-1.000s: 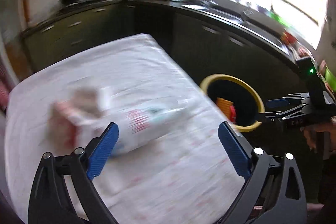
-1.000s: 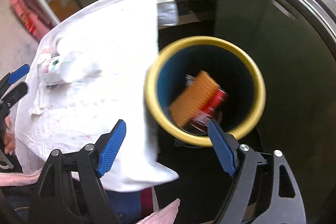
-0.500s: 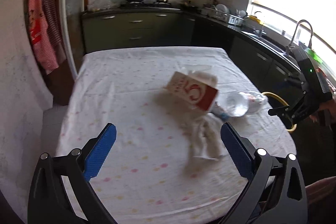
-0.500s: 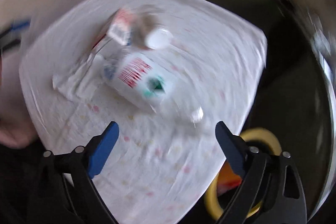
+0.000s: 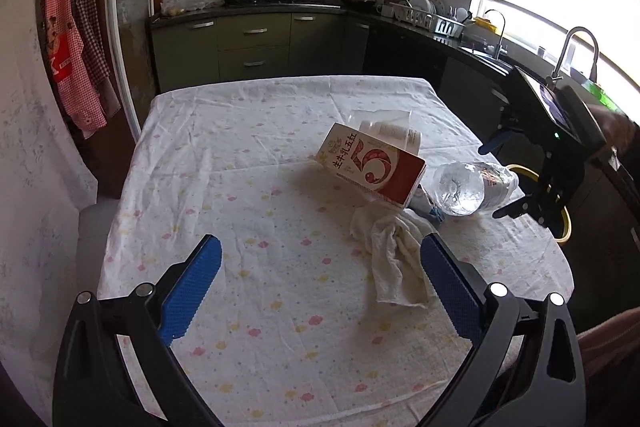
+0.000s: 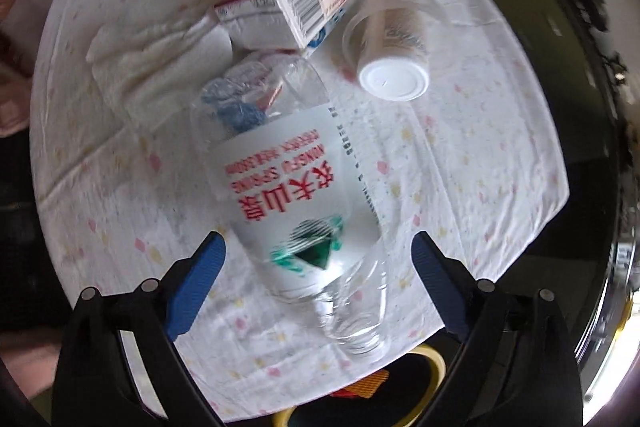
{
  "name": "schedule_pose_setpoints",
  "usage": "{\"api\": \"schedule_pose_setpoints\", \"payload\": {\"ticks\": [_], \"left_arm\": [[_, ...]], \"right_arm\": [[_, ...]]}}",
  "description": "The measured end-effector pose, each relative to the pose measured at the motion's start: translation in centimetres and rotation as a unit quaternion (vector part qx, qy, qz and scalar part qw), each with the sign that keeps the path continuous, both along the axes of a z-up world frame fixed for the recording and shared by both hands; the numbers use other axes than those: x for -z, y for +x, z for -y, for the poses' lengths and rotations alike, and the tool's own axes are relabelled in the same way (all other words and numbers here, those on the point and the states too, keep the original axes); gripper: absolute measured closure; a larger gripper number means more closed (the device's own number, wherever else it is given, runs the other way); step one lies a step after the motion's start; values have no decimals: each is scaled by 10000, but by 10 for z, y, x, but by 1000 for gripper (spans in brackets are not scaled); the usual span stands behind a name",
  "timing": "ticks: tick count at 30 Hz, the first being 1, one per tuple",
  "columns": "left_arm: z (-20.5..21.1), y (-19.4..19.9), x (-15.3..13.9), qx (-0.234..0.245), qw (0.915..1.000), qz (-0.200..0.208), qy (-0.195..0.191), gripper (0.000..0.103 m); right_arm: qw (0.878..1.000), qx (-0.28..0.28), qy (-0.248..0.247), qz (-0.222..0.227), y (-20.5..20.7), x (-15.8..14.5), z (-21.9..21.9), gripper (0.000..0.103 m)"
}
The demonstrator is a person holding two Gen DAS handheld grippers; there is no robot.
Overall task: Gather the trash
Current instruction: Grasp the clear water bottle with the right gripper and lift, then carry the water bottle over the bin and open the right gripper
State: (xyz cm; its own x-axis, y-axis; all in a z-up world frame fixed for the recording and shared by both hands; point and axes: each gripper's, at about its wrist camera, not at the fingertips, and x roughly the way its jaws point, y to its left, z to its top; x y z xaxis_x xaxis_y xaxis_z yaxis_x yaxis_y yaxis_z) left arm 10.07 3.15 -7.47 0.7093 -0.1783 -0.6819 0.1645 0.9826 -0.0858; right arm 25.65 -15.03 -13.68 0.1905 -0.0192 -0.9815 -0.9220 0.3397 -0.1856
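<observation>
A red-and-white milk carton lies on the dotted white tablecloth, leaning on a clear plastic cup. A clear water bottle lies beside it near the table's right edge. A crumpled white tissue lies in front of the carton. My right gripper points down over the bottle, open, its pads apart from the bottle on both sides. My left gripper hangs open and empty above the near side of the table, its right finger next to the tissue.
A yellow-rimmed bin stands on the floor just past the table's right edge, with an orange packet inside. Dark kitchen cabinets run along the back and right. Aprons hang at the left.
My right gripper swung from above the bin back over the table, rolled, and now hovers over the bottle. My left gripper pulled back from the trash pile, then nearly stopped.
</observation>
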Motion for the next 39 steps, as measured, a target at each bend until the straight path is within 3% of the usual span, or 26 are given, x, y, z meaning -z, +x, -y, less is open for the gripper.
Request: {"api": "schedule_pose_setpoints", "payload": {"ticks": [11,13,17,23,29,33,39], "left_arm": [[6,12,5,-1,9999,-116,113,5],[6,13,5,-18,9999,-103,126,5],[4,15,7,-6,9999,-142,59,5],[6,15,9,29,9999,-165,44,5],[15,8,4,147,9998,-103,82,5],[22,5,2,251,9996,-74,48,5],[37,6,4,404,9991,-123,88,5]], "right_arm": [[9923,68,145,-1225,41,17,-5,19],[9906,197,212,-1340,45,19,-2,30],[9843,907,670,-1354,51,13,21,37],[9664,1890,1232,-1236,43,-1,57,38],[9410,2729,1677,-1095,42,-21,104,38],[9144,3600,1693,-746,36,-40,159,38],[8456,5082,1635,6,30,-38,274,38]]}}
